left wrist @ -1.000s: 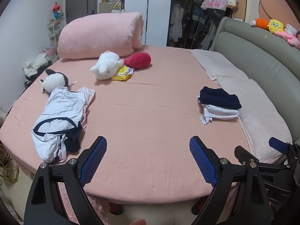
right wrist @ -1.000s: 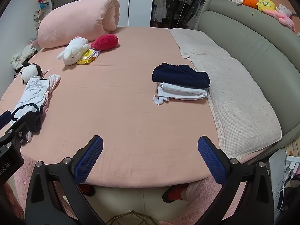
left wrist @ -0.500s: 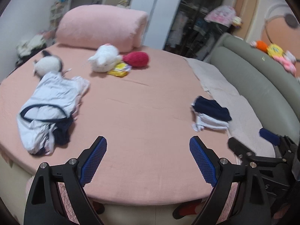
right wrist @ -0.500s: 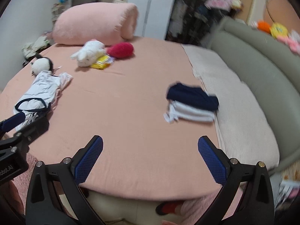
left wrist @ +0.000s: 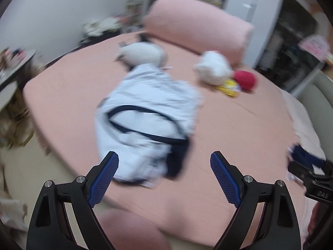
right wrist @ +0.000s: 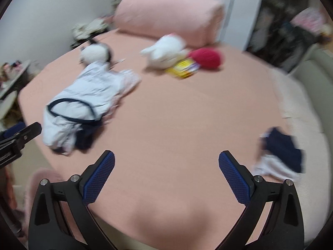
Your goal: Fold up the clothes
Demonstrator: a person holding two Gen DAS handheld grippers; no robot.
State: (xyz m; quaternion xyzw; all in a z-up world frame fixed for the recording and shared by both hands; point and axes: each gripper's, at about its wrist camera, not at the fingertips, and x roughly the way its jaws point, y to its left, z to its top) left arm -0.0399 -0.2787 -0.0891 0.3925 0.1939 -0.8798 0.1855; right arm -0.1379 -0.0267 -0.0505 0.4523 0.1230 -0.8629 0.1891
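White garment w/ navy trim point(left wrist: 145, 112), crumpled, unfolded on bed; folded navy/white stack point(right wrist: 281, 156) well apart

Both fisheye views are evenly lit by soft indoor light, without glare, and only faint shadows are cast on the round pink bed point(left wrist: 208, 125). Motion blur is smeared across the room, while the black grippers' blue-padded jaws are rendered sharp. Edges are bowed and darkened into black corners.

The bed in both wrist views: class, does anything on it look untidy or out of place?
Yes. A white garment with dark trim lies crumpled near the bed's left edge, unlike the folded stack at the right. Plush toys lie scattered.
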